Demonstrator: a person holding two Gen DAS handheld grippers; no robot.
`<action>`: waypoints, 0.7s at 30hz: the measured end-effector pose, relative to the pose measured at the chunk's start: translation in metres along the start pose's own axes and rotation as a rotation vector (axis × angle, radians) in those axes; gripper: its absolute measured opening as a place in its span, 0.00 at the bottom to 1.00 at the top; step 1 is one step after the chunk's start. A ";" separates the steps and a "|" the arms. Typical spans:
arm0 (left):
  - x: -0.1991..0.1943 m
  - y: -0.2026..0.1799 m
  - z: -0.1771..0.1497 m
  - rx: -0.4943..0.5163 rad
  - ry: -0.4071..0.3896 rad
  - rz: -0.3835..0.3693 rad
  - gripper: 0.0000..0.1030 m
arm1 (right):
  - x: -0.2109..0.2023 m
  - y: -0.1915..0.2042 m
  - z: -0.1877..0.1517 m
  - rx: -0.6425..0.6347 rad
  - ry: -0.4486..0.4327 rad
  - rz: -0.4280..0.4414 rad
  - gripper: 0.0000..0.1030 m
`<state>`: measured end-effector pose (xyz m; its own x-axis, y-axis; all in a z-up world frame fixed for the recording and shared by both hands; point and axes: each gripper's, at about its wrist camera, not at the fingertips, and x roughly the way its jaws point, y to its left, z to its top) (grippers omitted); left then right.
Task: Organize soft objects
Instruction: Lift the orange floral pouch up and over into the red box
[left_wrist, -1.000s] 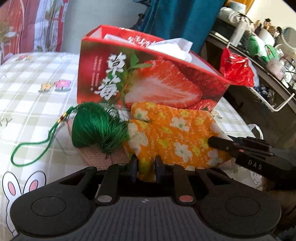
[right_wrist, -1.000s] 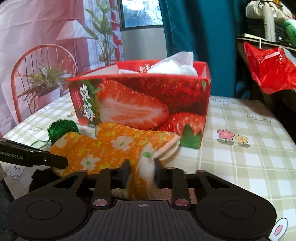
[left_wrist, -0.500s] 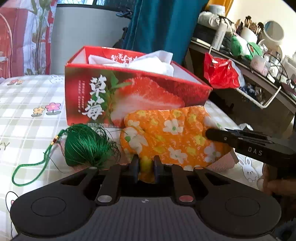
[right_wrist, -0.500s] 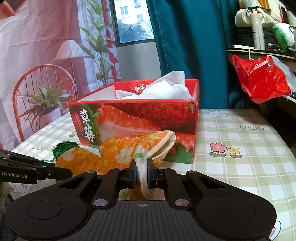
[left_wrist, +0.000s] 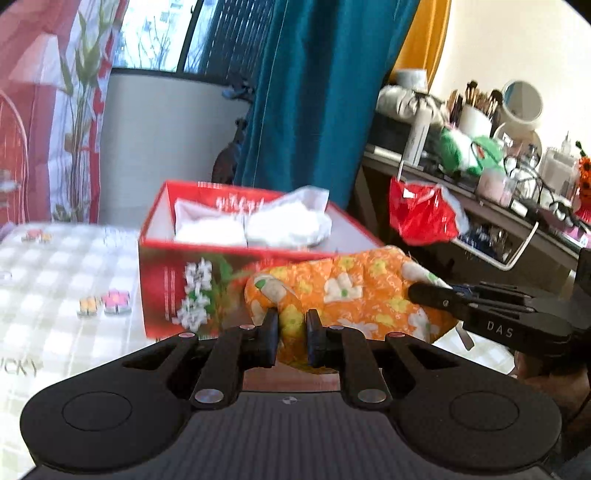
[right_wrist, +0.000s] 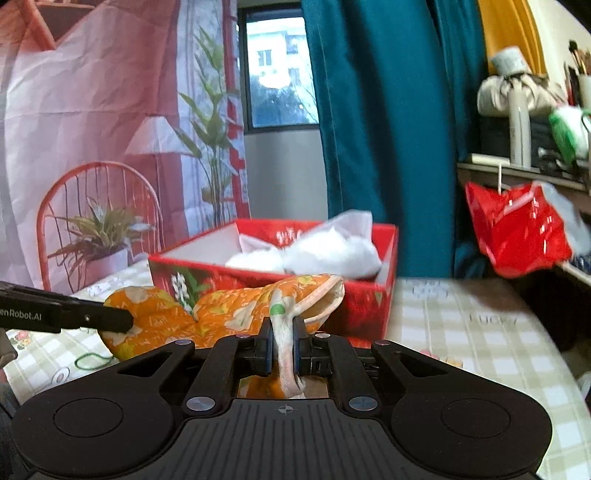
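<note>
A teal curtain (right_wrist: 373, 110) hangs behind the checked desk (right_wrist: 461, 332); a red plastic bag (right_wrist: 517, 229) dangles from a cluttered shelf (left_wrist: 480, 199). A backdrop printed with a red chair (right_wrist: 99, 221) stands on the left.

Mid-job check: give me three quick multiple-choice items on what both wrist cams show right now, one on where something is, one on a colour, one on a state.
1. Where is the white stuffing?
A. Inside the red strawberry box
B. On the checked tablecloth
C. In the red plastic bag

2. What colour is the floral oven mitt?
A. Blue
B. Orange
C. Grey

3. How is the mitt held?
A. Lying free on the table
B. By one gripper only
C. By both grippers

Answers:
1 A: the white stuffing sits within the box walls.
2 B: orange cloth with white and yellow flowers.
3 C: the left gripper pinches one end and the right gripper pinches the cuff.
</note>
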<state>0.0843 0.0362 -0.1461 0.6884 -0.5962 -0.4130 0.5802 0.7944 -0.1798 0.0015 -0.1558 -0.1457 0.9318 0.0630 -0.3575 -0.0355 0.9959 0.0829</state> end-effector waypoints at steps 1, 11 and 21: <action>-0.002 0.000 0.004 0.003 -0.012 0.000 0.16 | 0.000 0.000 0.003 -0.005 -0.007 0.001 0.09; -0.006 0.004 0.034 -0.003 -0.085 0.008 0.15 | -0.001 0.004 0.035 -0.041 -0.073 0.025 0.08; 0.016 0.011 0.080 0.036 -0.132 0.057 0.15 | 0.023 -0.001 0.078 -0.063 -0.102 0.035 0.08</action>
<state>0.1361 0.0258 -0.0833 0.7707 -0.5619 -0.3005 0.5517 0.8244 -0.1265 0.0513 -0.1600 -0.0813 0.9614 0.0939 -0.2586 -0.0882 0.9955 0.0337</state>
